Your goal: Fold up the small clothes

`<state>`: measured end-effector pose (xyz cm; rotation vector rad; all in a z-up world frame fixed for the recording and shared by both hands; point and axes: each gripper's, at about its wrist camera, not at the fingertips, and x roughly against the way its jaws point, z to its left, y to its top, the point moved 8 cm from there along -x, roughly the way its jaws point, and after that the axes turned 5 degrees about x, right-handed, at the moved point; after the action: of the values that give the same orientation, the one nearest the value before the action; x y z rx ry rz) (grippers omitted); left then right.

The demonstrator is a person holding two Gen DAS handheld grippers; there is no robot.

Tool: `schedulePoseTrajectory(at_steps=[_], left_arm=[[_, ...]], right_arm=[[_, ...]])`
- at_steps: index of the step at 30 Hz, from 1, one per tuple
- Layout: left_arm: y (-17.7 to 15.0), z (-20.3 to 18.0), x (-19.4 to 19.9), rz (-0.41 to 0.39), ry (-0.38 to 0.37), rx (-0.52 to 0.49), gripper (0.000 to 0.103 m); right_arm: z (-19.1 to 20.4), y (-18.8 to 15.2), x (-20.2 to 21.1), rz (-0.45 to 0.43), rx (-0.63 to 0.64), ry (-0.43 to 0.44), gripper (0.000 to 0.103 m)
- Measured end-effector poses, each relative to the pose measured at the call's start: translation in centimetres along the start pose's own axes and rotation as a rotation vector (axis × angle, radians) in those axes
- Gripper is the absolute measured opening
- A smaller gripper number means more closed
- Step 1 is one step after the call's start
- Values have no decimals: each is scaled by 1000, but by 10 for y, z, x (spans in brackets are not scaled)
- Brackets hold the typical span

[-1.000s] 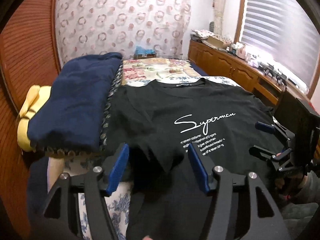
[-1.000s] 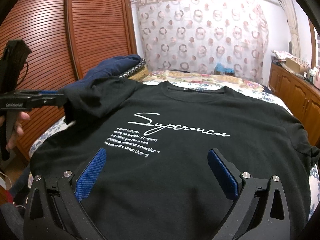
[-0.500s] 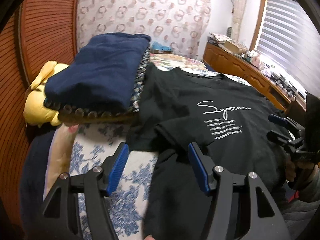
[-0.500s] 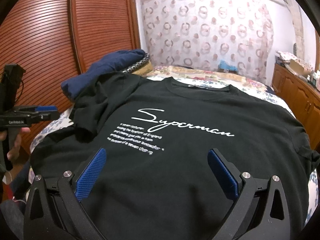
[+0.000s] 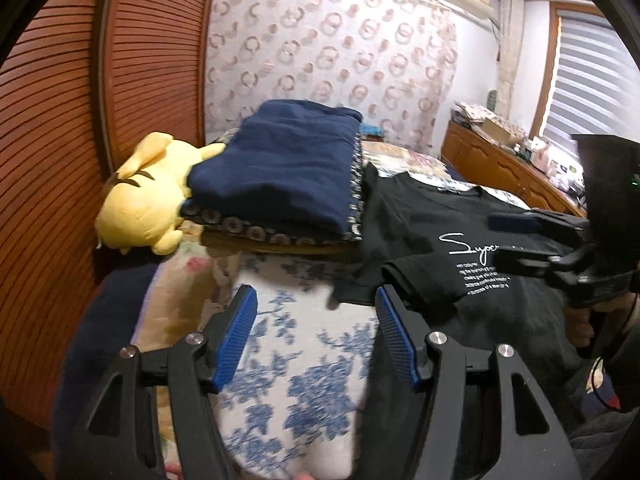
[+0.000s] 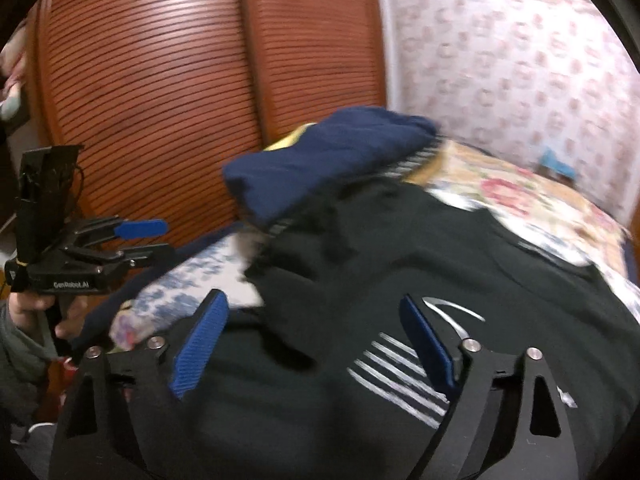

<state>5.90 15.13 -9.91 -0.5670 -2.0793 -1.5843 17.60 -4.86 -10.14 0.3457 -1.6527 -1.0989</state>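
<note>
Navy folded pile (image 5: 280,176) touching black T-shirt (image 5: 420,216), yellow plush (image 5: 140,196) behind, both tools empty, right's jaws just narrowing

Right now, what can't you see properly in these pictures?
- Black T-shirt: left wrist view, the right tongs cover part of the white writing.
- Same shirt: right wrist view is blurred, so the small print is unreadable.
- Yellow plush toy: a navy folded cloth hides part of it.
- Bedspread: the left tongs cover part of it.
</note>
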Motion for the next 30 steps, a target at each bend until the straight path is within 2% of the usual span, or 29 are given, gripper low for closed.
schedulePoseTrajectory(at_steps=[1, 6, 10, 16, 19, 22, 25, 27, 30], left_arm=[[0, 2, 2, -2, 4, 3, 61], [-2, 19, 13, -22, 43, 4, 61], [-2, 31, 20, -37, 54, 19, 61], [-3, 41, 22, -45, 60, 37, 61], [-4, 43, 21, -44, 61, 40, 61], [-4, 43, 20, -44, 59, 40, 61], [-4, 42, 19, -40, 56, 38, 61], [-4, 38, 17, -36, 53, 33, 61], [-3, 30, 10, -25, 41, 22, 61]], right_arm=[[5, 3, -9, 11, 8, 23, 79], [34, 12, -60, 83, 40, 117, 48], [53, 10, -91, 145, 70, 163, 40], [52, -3, -125, 242, 100, 100, 38], [50, -8, -126, 253, 133, 54, 35], [50, -9, -126, 258, 176, 5, 26], [47, -10, -125, 253, 188, -16, 4], [41, -9, -120, 245, 177, -15, 2], [31, 3, -95, 172, 128, 16, 2]])
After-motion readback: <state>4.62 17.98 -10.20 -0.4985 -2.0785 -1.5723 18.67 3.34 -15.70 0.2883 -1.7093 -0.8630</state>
